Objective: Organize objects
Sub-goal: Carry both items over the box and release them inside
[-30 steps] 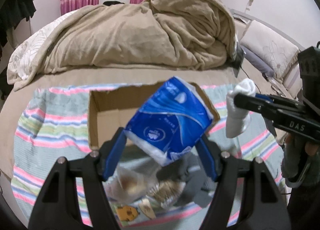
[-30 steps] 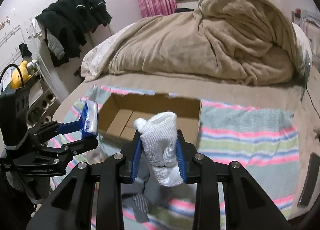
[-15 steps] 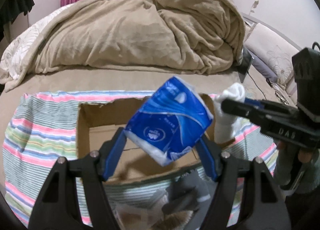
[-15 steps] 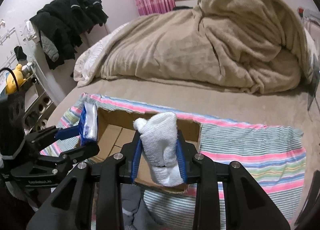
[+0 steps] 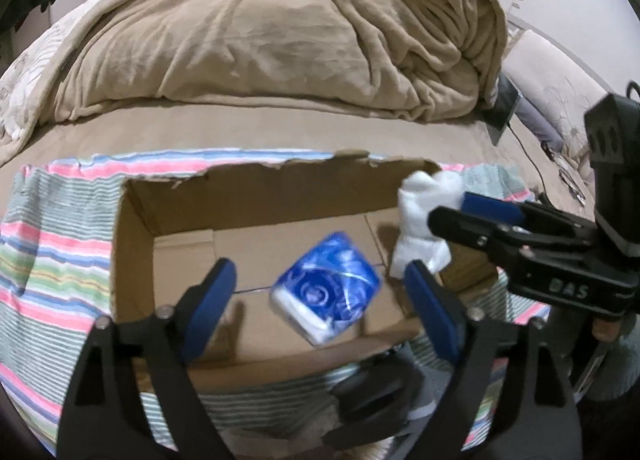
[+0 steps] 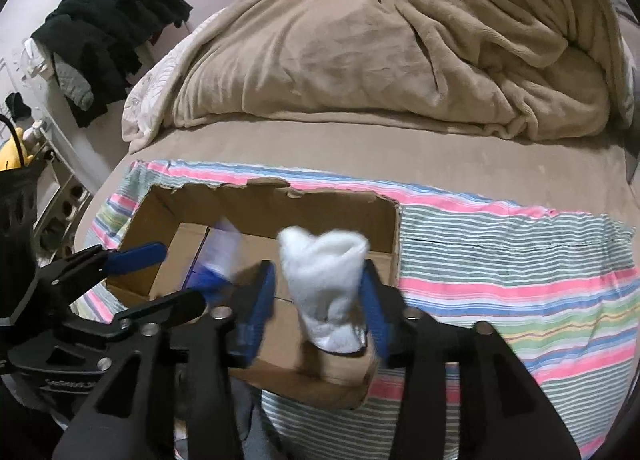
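An open cardboard box (image 5: 256, 195) lies on a striped cloth on the bed; it also shows in the right wrist view (image 6: 280, 199). My left gripper (image 5: 320, 292) is open above the box. The blue tissue pack (image 5: 326, 290) sits blurred between its fingers, free of both pads, over the box floor. In the right wrist view the pack (image 6: 218, 256) is a blur beside the left gripper's fingers (image 6: 136, 254). My right gripper (image 6: 320, 300) hovers over the box's right end with its jaws spread a little around the white sock (image 6: 326, 284); the sock (image 5: 424, 219) looks loose.
The striped cloth (image 6: 500, 272) covers the near part of the bed. A heaped beige duvet (image 5: 280, 31) lies behind the box. Grey clothing (image 5: 372, 392) lies at the near edge below the box. Dark clothes (image 6: 108, 31) hang at the left wall.
Both grippers moved forward over the box. The left gripper opened and let go of the tissue pack, which is dropping into the box. The right gripper's jaws have widened around the sock.
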Action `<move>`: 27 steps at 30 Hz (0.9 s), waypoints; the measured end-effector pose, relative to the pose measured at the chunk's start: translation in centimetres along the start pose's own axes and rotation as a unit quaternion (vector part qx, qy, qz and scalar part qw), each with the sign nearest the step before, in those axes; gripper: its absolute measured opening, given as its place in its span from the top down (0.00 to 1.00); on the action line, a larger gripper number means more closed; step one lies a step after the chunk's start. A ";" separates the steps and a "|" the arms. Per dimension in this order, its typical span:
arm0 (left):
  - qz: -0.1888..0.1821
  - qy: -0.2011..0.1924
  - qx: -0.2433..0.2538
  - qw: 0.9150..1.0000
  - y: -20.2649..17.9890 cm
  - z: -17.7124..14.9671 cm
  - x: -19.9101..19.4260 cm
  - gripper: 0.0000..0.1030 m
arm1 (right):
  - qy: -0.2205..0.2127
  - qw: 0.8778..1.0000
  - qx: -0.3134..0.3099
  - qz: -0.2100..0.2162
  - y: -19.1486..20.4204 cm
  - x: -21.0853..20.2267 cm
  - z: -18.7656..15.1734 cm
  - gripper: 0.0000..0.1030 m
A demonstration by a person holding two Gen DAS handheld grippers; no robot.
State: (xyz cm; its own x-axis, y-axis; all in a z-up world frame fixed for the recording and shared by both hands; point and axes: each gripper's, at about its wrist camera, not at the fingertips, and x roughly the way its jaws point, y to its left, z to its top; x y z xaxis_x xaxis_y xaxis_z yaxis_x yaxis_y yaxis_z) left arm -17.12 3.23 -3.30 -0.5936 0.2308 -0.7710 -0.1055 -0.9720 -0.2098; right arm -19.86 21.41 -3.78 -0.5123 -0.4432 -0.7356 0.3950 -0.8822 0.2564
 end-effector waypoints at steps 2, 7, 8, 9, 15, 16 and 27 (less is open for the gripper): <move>0.003 -0.001 -0.006 1.000 0.2 0.0 -0.4 0.10 | -0.005 1.000 -0.001 0.002 0.1 -0.4 0.1 0.36; 0.005 -0.011 -0.010 1.000 0.5 -0.6 -2.2 0.10 | -0.016 1.000 -0.006 -0.004 0.7 -2.1 0.0 0.34; 0.006 -0.013 -0.009 1.000 0.5 -0.8 -2.7 0.10 | -0.018 1.000 -0.007 -0.004 0.9 -2.4 0.0 0.34; 0.008 -0.014 -0.009 1.000 0.5 -1.0 -3.1 0.10 | -0.020 1.000 -0.007 -0.005 1.0 -2.7 -0.1 0.34; 0.021 -0.025 -0.011 0.999 0.8 -2.4 -6.2 0.10 | -0.031 0.999 -0.013 -0.009 2.3 -5.0 -0.8 0.33; 0.022 -0.027 -0.011 0.999 0.9 -2.7 -6.5 0.10 | -0.032 0.999 -0.015 -0.012 2.5 -5.4 -1.0 0.32; 0.048 -0.022 -0.012 0.999 1.9 -6.8 -9.7 0.10 | -0.034 0.999 -0.010 -0.018 2.8 -8.1 -4.2 0.28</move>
State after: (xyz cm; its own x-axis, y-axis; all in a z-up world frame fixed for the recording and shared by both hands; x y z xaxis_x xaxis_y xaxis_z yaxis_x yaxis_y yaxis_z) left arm -6.15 -0.57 -0.24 -0.6350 0.1342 -0.7608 -0.0279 -0.9881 -0.1509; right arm -11.42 23.14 0.26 -0.5774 -0.4214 -0.6993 0.3894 -0.8950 0.2178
